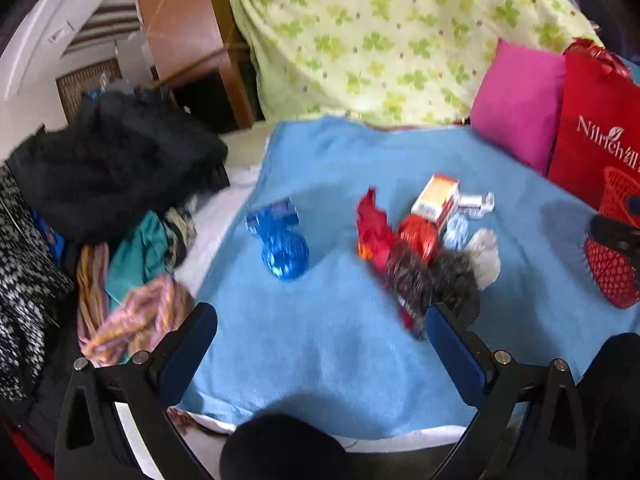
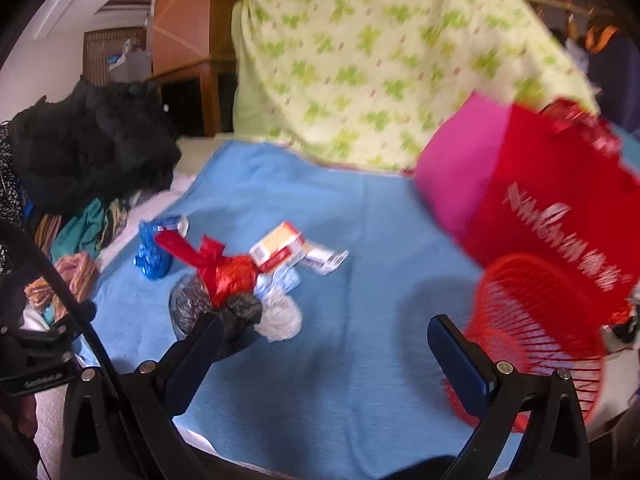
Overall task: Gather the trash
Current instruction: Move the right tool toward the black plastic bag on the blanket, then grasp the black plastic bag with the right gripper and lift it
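My left claw (image 1: 320, 334) hangs open and empty over the light blue blanket (image 1: 320, 360), with the heap of crumpled red, black and white wrappers (image 1: 424, 256) lying just ahead to its right, while my open right claw (image 2: 325, 342) sits beside the red mesh basket (image 2: 536, 320).

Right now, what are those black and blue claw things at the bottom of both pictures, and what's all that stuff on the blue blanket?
They are grabbing tools. A person carries one hand-held gripper in each hand, with a camera on each looking out between its two fingers. One picture comes from the left hand-held gripper, the other from the right hand-held gripper. Both are open and hold nothing. On the blue blanket lies trash: a blue crumpled wrapper, a red wrapper, a small box and scrunched bags. The red mesh basket on the right is probably where it goes.
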The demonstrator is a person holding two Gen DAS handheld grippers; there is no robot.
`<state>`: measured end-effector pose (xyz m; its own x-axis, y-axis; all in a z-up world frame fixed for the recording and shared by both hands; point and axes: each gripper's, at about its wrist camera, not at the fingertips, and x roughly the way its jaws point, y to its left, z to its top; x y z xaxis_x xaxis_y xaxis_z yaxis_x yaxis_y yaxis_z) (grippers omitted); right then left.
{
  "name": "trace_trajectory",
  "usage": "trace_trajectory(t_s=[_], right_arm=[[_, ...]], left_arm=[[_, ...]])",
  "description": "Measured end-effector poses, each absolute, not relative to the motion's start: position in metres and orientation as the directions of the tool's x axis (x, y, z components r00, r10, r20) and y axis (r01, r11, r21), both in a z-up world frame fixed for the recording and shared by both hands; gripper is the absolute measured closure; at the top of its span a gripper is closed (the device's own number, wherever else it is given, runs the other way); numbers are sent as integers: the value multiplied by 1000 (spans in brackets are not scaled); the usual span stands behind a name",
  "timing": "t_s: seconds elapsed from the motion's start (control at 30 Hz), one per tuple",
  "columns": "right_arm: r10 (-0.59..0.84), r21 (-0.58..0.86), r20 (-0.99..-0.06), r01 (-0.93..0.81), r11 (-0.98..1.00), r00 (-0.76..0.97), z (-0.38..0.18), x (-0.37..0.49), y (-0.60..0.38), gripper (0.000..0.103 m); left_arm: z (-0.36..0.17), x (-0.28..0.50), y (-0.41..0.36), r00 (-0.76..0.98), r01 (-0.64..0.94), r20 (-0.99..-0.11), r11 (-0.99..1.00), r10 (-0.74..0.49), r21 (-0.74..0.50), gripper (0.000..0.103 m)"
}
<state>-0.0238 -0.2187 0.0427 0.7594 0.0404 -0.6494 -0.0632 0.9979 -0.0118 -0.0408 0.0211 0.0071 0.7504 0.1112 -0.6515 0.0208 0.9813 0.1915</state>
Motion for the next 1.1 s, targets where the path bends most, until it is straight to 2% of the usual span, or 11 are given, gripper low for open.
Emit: trace_trajectory(t_s=[0.13, 0.2, 0.23, 0.43, 0.57, 0.7, 0.9, 1.0, 1.03, 1.07, 1.1], right_arm=[[123, 76, -719, -98, 992, 684, -3, 32, -214, 1], [161, 120, -758, -107, 987, 632, -25, 58, -217, 13], [203, 171, -778, -109, 979, 594, -38, 75, -218, 23], [350, 349, -783, -103, 931, 514, -82, 128, -221, 33], [403, 410, -807, -83, 908, 432, -107, 146, -215, 59], [433, 448, -784, -78, 891, 445, -114, 140, -222, 63], [399, 415, -753, -92, 905, 523, -85, 108, -244, 64], [368, 382, -724, -106, 918, 583, -61, 86, -254, 64], [358, 370, -714, -109, 923, 602, -52, 79, -257, 64], [348, 358, -706, -113, 927, 617, -45, 73, -259, 64], [343, 350, -699, -117, 929, 627, -39, 66, -261, 64]], left_arm=[[-8, -32, 27, 721, 35, -686, 983, 98, 178, 0], [-13, -28, 30, 706, 45, -703, 986, 83, 161, 0], [-14, -26, 30, 700, 48, -710, 987, 77, 154, 0], [-28, -13, 28, 651, 98, -759, 992, -6, 76, 0], [-37, -2, 23, 614, 131, -785, 991, -84, -3, 0], [-52, 14, 15, 568, 166, -806, 982, -167, -87, 0], [-71, 46, -9, 488, 210, -818, 950, -306, -230, 2], [-88, 61, -28, 437, 219, -836, 941, -332, -259, 17], [-93, 65, -32, 423, 213, -844, 941, -331, -262, 31], [-101, 70, -36, 398, 201, -856, 942, -329, -269, 50], [-113, 76, -41, 362, 179, -875, 945, -322, -274, 58]])
